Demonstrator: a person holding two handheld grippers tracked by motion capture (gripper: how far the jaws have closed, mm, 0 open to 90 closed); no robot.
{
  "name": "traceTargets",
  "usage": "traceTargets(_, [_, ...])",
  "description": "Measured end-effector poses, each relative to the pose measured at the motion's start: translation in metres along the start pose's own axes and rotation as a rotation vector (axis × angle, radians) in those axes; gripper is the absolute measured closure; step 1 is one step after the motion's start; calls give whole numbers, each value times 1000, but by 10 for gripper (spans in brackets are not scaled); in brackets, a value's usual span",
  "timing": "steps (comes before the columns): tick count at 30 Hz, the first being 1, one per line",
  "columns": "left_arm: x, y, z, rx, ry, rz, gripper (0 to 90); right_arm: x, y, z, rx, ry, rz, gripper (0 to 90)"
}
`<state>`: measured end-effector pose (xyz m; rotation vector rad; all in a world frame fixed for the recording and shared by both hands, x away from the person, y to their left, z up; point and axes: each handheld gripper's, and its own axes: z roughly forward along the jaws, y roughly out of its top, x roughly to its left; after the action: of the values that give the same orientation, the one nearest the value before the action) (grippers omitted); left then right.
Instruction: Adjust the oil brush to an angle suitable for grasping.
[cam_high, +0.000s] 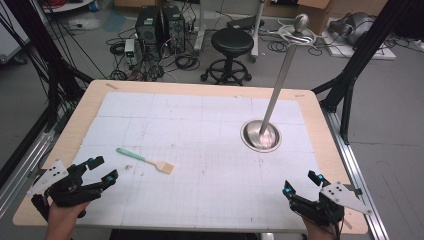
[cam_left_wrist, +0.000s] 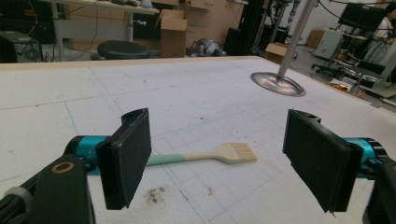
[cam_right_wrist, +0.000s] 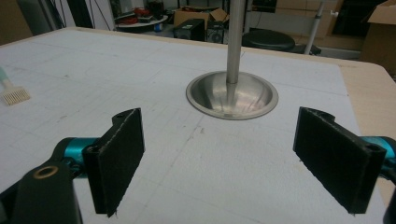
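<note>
A small brush (cam_high: 145, 160) with a mint-green handle and a pale wooden head lies flat on the white mat, left of centre. My left gripper (cam_high: 102, 169) hovers open at the near left corner, a short way from the brush handle; in the left gripper view the brush (cam_left_wrist: 210, 155) lies between and beyond the wide-apart jaws of that gripper (cam_left_wrist: 224, 165). A steel stand with a round dished base (cam_high: 261, 135) and a tall pole stands right of centre. My right gripper (cam_high: 301, 182) is open near the front right edge, facing the base (cam_right_wrist: 232, 95), with nothing between its jaws (cam_right_wrist: 231, 161).
The white gridded mat (cam_high: 200, 130) covers most of the wooden table (cam_high: 90, 100). A few dark crumbs (cam_left_wrist: 153, 195) lie near the brush handle. Beyond the table stand a black stool (cam_high: 231, 42), computer cases and cables on the floor.
</note>
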<state>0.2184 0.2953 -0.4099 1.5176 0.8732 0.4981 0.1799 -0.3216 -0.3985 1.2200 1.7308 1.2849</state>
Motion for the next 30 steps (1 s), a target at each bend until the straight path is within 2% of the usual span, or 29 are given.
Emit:
traceTargets(5, [1, 1, 1, -6, 5, -7, 229, 0, 0, 1, -4, 10, 0, 160])
traceTargets(9, [4, 2, 4, 30, 17, -19, 232, -2, -1, 2, 2, 11, 5, 160])
traceTargets(10, [5, 2, 6, 37, 12, -23, 238, -1, -2, 2, 5, 13, 12, 161])
traceTargets(11, [7, 2, 9, 39, -8, -49, 246, -1, -2, 1, 5, 15, 7, 161])
traceTargets(12, [7, 2, 9, 39, -8, -49, 268, -1, -2, 0, 3, 13, 10, 161])
traceTargets(14, [11, 3, 12, 53, -15, -51, 340, -1, -1, -2, -2, 15, 6, 160])
traceTargets(15, [14, 4, 13, 45, -12, -57, 340, -1, -1, -2, -2, 15, 6, 160])
traceTargets(17, [20, 6, 16, 49, 6, -66, 466, -2, -1, -2, -4, 13, 16, 161])
traceTargets(18, [28, 8, 20, 92, 13, -52, 709, -3, -2, -2, -3, 7, 31, 160])
traceTargets(19, [28, 8, 20, 92, 13, -52, 783, -3, -2, -2, -3, 7, 31, 160])
traceTargets(20, [32, 9, 22, 101, 21, -52, 783, -2, -2, -1, 0, 5, 38, 161])
traceTargets(21, [42, 12, 26, 104, 40, -67, 889, -1, -1, 0, 3, 4, 29, 161])
traceTargets(22, [42, 12, 26, 104, 40, -67, 896, -1, -1, 0, 3, 4, 29, 161])
traceTargets(24, [49, 13, 30, 109, 75, -78, 897, 2, -1, 0, 10, 7, 18, 161])
traceTargets(25, [52, 14, 33, 121, 94, -71, 897, 3, -1, 1, 9, 7, 14, 161])
traceTargets(26, [57, 16, 39, 148, 134, -40, 897, 3, -1, 1, 12, 9, 14, 161])
traceTargets(28, [64, 16, 45, 194, 166, -6, 897, 3, -1, 2, 15, 9, 5, 161])
traceTargets(30, [67, 16, 48, 213, 173, 1, 897, 4, -1, 2, 18, 7, 12, 161])
